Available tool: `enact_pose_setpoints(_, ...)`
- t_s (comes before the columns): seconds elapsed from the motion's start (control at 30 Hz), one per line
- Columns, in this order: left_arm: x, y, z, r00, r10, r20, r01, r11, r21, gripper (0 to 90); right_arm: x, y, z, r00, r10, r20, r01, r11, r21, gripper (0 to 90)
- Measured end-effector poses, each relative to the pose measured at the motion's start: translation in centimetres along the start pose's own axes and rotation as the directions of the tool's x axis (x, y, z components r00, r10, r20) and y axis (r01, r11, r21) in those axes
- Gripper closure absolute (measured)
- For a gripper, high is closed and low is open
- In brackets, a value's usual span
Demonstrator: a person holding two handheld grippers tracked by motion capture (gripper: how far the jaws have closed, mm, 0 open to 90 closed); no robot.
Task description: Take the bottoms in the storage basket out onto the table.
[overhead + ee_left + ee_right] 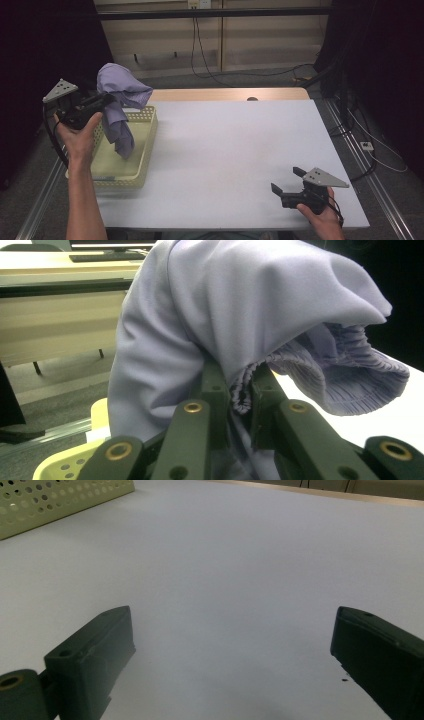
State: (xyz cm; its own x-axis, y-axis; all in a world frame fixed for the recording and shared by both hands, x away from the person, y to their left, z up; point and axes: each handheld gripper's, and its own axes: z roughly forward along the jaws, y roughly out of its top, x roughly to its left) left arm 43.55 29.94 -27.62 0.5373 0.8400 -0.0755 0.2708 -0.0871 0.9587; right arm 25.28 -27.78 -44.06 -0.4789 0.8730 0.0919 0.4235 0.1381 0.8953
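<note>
A lilac garment (120, 100) hangs above the pale yellow perforated basket (145, 155) at the table's left edge, its lower end dangling into the basket. My left gripper (106, 99) is shut on a fold of it, held up over the basket's left side. In the left gripper view the cloth (240, 315) drapes over the jaws and a ribbed hem is pinched at my left gripper (241, 387). Low near the table's front right corner, my right gripper (286, 181) stands open; in its own view my right gripper (232, 645) has bare white tabletop between the jaws.
The white table (235, 150) has a wooden strip along its far edge. The basket's wall (55, 500) shows at the upper left of the right gripper view. Cables (200, 55) trail on the floor behind the table, and metal rails run along both sides.
</note>
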Motion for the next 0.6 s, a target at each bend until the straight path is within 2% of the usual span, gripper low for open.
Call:
enact_pose_setpoints(0.07, 0.0, 0.1, -0.2, 0.9998, -0.016, 0.012, 0.016, 0.9999, -0.003, 81.2, 0.0, 0.0, 0.0, 1.0000, 0.001, 0.001, -0.001, 1.0000, 0.000, 3.8)
enact_pose_setpoints(0.17, -0.3, 0.4, -0.4, 0.9996, -0.027, 0.008, 0.027, 0.9996, -0.008, 81.3, 0.0, 0.0, 0.0, 1.0000, 0.002, 0.000, -0.002, 1.0000, 0.000, 3.8)
enact_pose_setpoints(0.5, -1.4, 1.5, -1.7, 1.0000, -0.003, 0.009, 0.003, 0.9988, -0.049, 81.3, 0.0, 0.0, 0.0, 1.0000, 0.000, 0.000, 0.000, 1.0000, 0.001, 3.8)
enact_pose_setpoints(0.6, -1.9, 1.9, -2.1, 0.9998, 0.017, 0.011, -0.016, 0.9976, -0.068, 81.3, 0.0, 0.0, 0.0, 1.0000, 0.000, -0.001, 0.000, 1.0000, 0.001, 3.8)
